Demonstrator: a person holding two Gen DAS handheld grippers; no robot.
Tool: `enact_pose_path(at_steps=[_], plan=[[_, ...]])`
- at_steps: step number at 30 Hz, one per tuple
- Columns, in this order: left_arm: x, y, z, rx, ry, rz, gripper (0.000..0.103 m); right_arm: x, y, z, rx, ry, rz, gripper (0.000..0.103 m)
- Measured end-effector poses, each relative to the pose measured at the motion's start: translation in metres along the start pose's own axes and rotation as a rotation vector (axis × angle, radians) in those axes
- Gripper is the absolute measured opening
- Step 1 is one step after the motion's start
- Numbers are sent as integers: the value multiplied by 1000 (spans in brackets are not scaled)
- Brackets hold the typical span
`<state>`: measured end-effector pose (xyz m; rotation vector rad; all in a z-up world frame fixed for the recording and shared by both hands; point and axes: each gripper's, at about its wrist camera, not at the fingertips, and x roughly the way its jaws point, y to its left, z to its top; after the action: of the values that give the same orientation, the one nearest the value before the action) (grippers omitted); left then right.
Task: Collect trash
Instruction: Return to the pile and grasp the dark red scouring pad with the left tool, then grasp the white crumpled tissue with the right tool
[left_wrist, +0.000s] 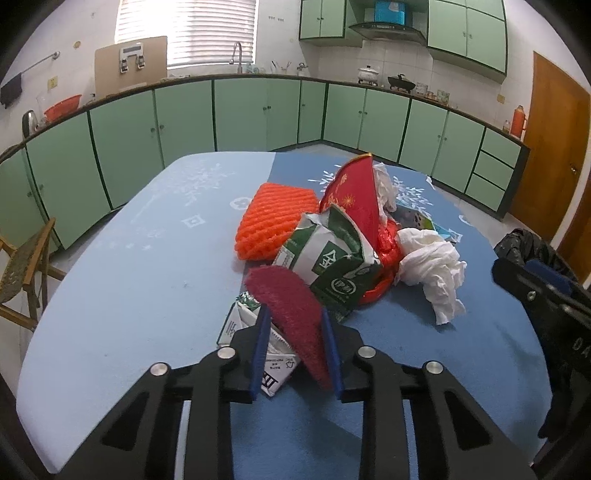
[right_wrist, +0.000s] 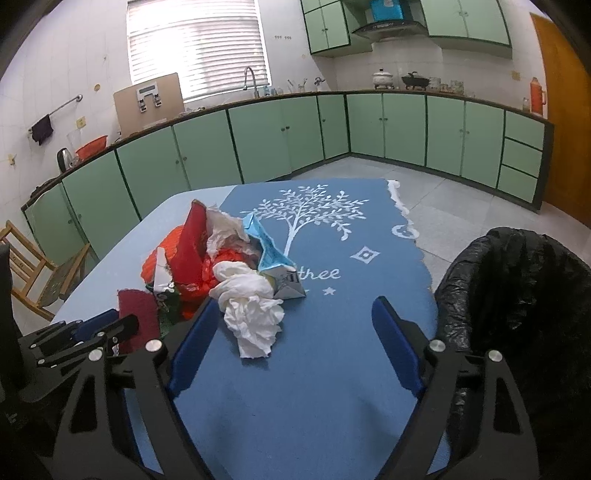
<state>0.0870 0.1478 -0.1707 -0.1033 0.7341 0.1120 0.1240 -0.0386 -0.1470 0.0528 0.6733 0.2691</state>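
The dark red scouring pad (left_wrist: 291, 317), at the near edge of the trash pile, is pinched in the left gripper (left_wrist: 297, 350). A flattened carton (left_wrist: 251, 332) beneath could drag along. The right gripper (right_wrist: 291, 343) stands open near the crumpled tissue (right_wrist: 255, 317), the black bin bag (right_wrist: 517, 295) to its right.

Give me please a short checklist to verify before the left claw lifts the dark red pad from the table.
1. Left claw closed on the dark red pad: ok, a blue finger sits on each side of it.
2. Flattened carton beneath is free of the grip: cannot tell, it lies under the left finger.
3. Green carton clear of the pad: not ok, the pad's far end leans on it.
4. Right claw empty: ok, open beside the white tissue.
5. Black trash bag within view: ok, at the table's right edge.
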Motion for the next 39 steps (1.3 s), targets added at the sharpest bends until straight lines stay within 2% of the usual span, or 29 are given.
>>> enact_pose_path(at_steps=[3, 4, 6, 13, 15, 18, 19, 20, 23, 25, 26, 31, 32, 39], plan=[[-2, 1, 1, 0, -7, -6, 24, 6, 3, 0, -6, 20, 18, 73], [-2, 0, 2, 0, -10, -7, 19, 8, 3, 0, -7, 27, 23, 71], [-6, 2, 5, -6, -22, -21, 16, 12, 6, -1, -14, 45, 35, 68], [-8, 2, 10, -6, -26, -34, 14, 34, 17, -2, -25, 104, 57, 64], [-7, 2, 9, 0, -26, -32, 14, 41, 18, -2, -23, 126, 58, 59], [-4, 1, 10, 6, -17, -32, 18, 53, 19, -3, -18, 173, 75, 46], [-3, 1, 9, 4, -10, -28, 25, 56, 19, -4, -20, 186, 84, 39], [0, 1, 9, -2, 0, -32, 26, 58, 20, -5, -21, 198, 88, 31], [5, 2, 7, -8, 14, -26, 27, 58, 21, -7, -21, 202, 104, 21], [5, 2, 7, -9, 8, -21, 27, 54, 19, -6, -18, 192, 116, 18], [4, 2, 8, -10, 5, -17, 23, 51, 20, -6, -18, 182, 119, 17], [-8, 0, 12, -5, -28, -22, 21, 34, 20, 2, -30, 137, 126, 16], [-12, 0, 14, -2, -37, -27, 13, 31, 20, 4, -29, 132, 126, 16], [-30, -4, 25, -4, -73, -57, 13, 5, 14, 20, -18, 78, 131, 16]])
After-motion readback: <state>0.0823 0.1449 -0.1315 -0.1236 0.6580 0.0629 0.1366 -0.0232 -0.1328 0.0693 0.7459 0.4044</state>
